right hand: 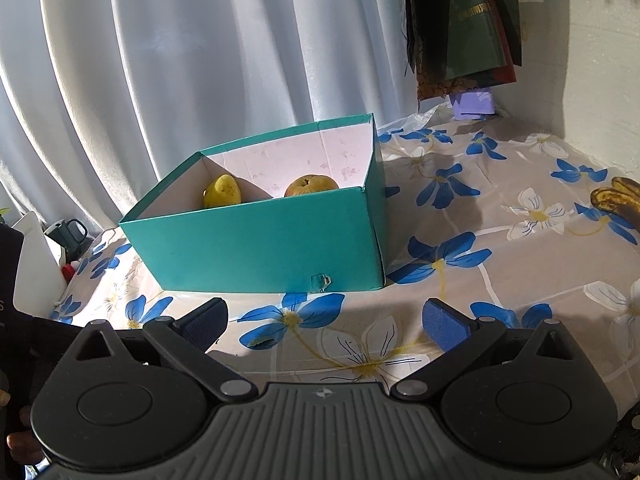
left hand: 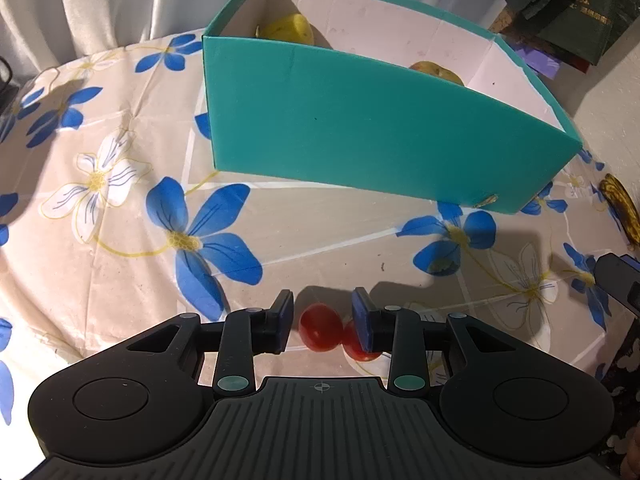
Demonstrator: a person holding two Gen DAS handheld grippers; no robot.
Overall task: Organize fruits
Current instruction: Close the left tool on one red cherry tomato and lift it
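While the right gripper (right hand: pixel 324 326) hangs spread and empty, the left gripper (left hand: pixel 322 326) stands parted around the nearer small red cherry tomato (left hand: pixel 320 330), its twin (left hand: pixel 358 346) behind the right pad.

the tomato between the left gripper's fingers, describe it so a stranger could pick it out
Start at the teal box on the flowered tablecloth, then come toward the camera to the left gripper. Two small red tomatoes lie there side by side; the tomato meant sits fully in the gap between the fingers, while the other tomato is half hidden behind one pad.
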